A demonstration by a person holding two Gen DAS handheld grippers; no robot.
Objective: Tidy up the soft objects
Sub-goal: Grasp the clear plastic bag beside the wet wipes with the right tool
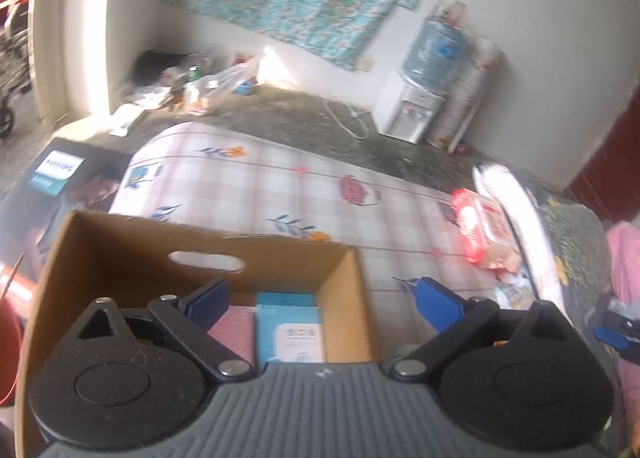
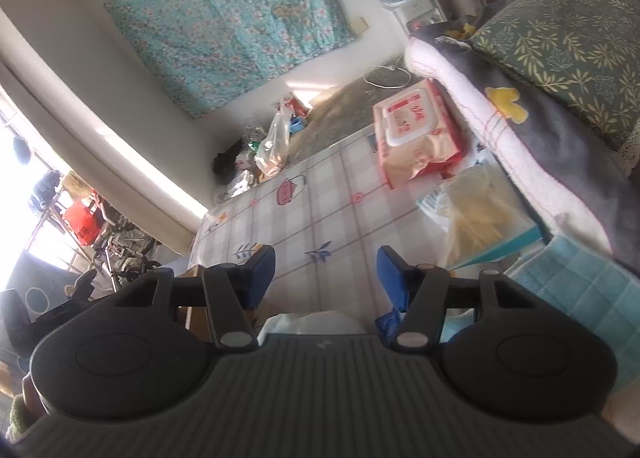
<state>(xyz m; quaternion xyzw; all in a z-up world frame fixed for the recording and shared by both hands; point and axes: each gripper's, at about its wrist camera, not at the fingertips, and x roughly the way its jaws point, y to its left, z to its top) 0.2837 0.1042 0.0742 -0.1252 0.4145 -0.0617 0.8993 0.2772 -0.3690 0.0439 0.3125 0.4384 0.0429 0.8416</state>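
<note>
The left gripper (image 1: 322, 308) hangs over a brown box (image 1: 120, 246). Its blue fingers (image 1: 438, 304) are spread wide and hold nothing. Down in the box lie a pink pack (image 1: 236, 332) and a blue and white pack (image 1: 290, 328), side by side. The box sits on a checked cloth (image 1: 280, 186) with little flowers on it.

The right gripper (image 2: 326, 274) is open too, with nothing between its fingers (image 2: 260, 274). Past it on the checked cloth lies a red and white pack of wipes (image 2: 416, 134). Nearer, on the right, is a clear bag (image 2: 476, 214) with something pale yellow in it, resting on a flat blue box (image 2: 516, 242). A light blue towel (image 2: 580, 294) lies just beside the right finger. A white and grey blanket (image 2: 532, 154) runs along the far side, with a green leafy pillow (image 2: 568, 38) on top.
</note>
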